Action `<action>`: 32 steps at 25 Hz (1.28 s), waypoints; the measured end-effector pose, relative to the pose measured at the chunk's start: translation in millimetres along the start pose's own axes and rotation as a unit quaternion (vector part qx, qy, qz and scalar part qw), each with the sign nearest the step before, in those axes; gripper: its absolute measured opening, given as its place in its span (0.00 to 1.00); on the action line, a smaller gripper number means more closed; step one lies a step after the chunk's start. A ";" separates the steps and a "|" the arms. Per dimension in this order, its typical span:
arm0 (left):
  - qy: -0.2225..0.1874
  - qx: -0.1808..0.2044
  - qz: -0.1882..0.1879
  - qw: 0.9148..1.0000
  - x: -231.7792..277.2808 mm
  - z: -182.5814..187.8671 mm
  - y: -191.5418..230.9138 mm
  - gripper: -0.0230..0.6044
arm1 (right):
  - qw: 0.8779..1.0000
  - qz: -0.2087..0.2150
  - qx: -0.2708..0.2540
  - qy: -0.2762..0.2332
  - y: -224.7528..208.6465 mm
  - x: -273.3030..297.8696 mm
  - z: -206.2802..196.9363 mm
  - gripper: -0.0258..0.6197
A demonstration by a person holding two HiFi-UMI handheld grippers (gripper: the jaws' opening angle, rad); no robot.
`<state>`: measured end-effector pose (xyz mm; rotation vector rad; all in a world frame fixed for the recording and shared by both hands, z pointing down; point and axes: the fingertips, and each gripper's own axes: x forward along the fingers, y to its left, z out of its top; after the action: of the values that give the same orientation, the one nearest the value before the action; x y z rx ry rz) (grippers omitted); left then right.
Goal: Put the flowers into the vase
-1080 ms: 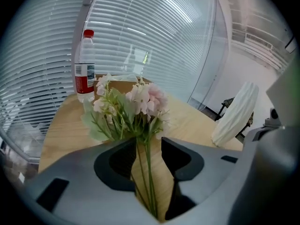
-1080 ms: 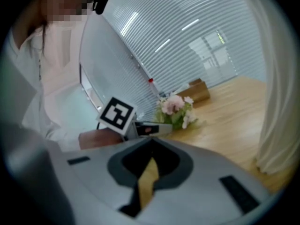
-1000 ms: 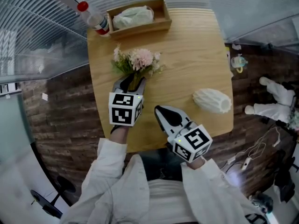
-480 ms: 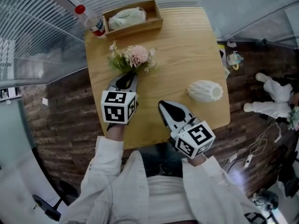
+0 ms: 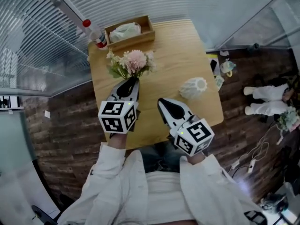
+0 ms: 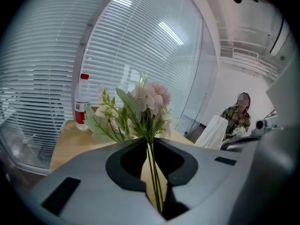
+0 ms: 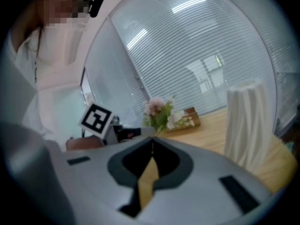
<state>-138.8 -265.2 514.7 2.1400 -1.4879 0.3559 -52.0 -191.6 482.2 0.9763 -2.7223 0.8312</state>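
A small bouquet of pink and white flowers with green leaves hangs above the wooden table. My left gripper is shut on its thin green stems, and the blooms stand up just past the jaw tips. The white ribbed vase stands upright on the table's right part, also seen in the right gripper view. My right gripper is shut with nothing in it, near the table's front edge, left of the vase and apart from it.
A wooden tray with a pale bundle in it sits at the table's far edge. A clear bottle with a red cap stands beside it at the far left corner. Window blinds run behind the table. A seated person is in the background.
My left gripper has risen with the bouquet, which has come up off the table. My right gripper has risen a little too, still shut and empty.
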 end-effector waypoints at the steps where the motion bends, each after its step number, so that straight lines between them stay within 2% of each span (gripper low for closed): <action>1: -0.014 -0.001 -0.010 1.000 -3.1 7.9 -6.4 0.12 | 1.000 0.000 -0.003 -0.005 1.3 -2.4 4.7 0.06; 5: -0.068 -0.006 -0.043 0.997 -17.7 35.0 -32.6 0.12 | 0.999 -0.008 -0.013 -0.028 4.9 -14.5 24.5 0.06; 9: -0.111 -0.003 -0.085 0.990 -25.6 62.7 -62.7 0.12 | 0.998 -0.022 -0.032 -0.058 3.4 -30.9 50.6 0.06; 13: -0.146 0.008 -0.119 0.982 -33.5 92.3 -87.5 0.12 | 0.994 -0.040 -0.051 -0.088 -1.9 -50.5 75.1 0.06; 17: -0.191 0.021 -0.146 0.970 -40.7 127.2 -107.2 0.12 | 0.989 -0.057 -0.069 -0.118 -8.9 -68.2 101.8 0.06; 23: -0.254 0.048 -0.197 0.946 -43.9 173.1 -148.6 0.12 | 0.979 -0.081 -0.096 -0.158 -20.8 -93.4 134.3 0.06; 27: -0.294 0.056 -0.245 0.922 -49.0 202.6 -181.7 0.12 | 0.973 -0.106 -0.103 -0.177 -35.2 -112.0 150.2 0.06; 32: -0.334 0.075 -0.285 0.895 -52.2 232.1 -215.5 0.12 | 0.966 -0.134 -0.109 -0.195 -51.6 -134.2 166.8 0.06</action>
<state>25.6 -290.4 240.1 2.8603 -1.0547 -0.5473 94.7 -241.2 325.8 1.5464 -2.8086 0.3093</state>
